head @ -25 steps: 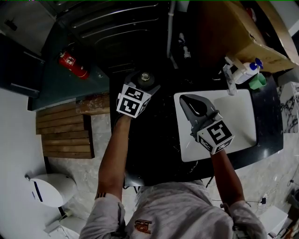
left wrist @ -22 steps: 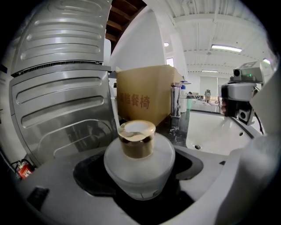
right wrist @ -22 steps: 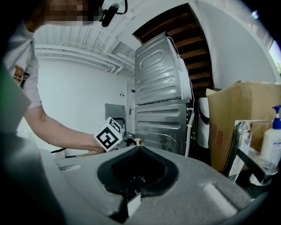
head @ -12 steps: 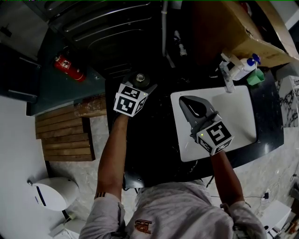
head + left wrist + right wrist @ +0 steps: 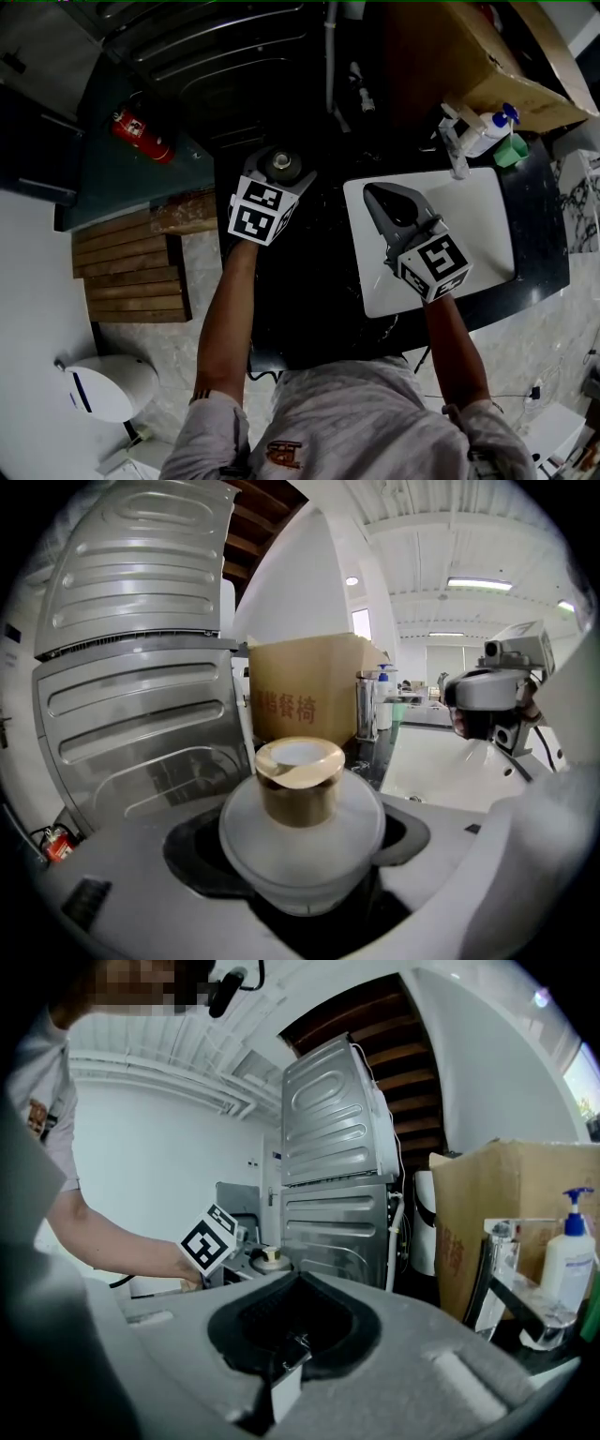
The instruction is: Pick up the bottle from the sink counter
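Observation:
The bottle [image 5: 300,799] is round and frosted white with a gold cap [image 5: 298,778]. It sits upright between the jaws of my left gripper [image 5: 302,860], which press on its body from both sides. In the head view the bottle [image 5: 280,165] shows from above at the tip of the left gripper [image 5: 278,174], over the dark counter [image 5: 319,281] left of the sink. My right gripper [image 5: 382,199] hangs over the white sink basin [image 5: 483,225], shut with nothing in it. In its own view the right gripper [image 5: 295,1283] has its jaws together.
A faucet [image 5: 457,150], a white pump bottle [image 5: 489,131] and a green cup [image 5: 513,152] stand behind the sink, beside a cardboard box [image 5: 478,66]. A washing machine [image 5: 234,56] backs the counter. On the floor at left are a red fire extinguisher [image 5: 142,133] and wooden slats [image 5: 131,272].
The left gripper has drawn in round the bottle and shifted slightly. The right gripper has stayed over the sink, nearly still.

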{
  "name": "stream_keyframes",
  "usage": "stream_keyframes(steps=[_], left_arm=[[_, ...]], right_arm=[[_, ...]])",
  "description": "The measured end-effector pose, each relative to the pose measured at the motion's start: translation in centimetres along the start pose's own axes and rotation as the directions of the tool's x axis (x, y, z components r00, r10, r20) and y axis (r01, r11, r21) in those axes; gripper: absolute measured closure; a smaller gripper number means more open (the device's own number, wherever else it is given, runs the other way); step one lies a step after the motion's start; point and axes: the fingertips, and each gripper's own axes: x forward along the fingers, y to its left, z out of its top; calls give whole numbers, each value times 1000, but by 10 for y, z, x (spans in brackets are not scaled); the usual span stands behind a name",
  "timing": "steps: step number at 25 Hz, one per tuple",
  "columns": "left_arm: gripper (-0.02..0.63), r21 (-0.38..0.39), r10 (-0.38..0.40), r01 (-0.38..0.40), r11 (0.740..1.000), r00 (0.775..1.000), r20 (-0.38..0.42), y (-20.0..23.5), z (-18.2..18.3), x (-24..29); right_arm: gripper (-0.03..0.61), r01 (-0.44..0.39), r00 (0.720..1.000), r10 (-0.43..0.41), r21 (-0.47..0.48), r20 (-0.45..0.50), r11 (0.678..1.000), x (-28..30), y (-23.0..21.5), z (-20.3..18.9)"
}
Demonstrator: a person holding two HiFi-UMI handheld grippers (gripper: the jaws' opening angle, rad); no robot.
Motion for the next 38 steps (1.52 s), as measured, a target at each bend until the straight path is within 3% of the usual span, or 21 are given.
stream_keyframes(steps=[15, 38], left_arm=[[279, 11, 40, -43, 999, 986, 159, -53, 56, -103], [279, -37, 72, -65, 997, 963, 259, -111, 61, -171]], right_arm=[[577, -30, 996, 34, -42, 88, 999, -21, 32, 37], [577, -60, 985, 74, -94, 156, 994, -67, 82, 59]])
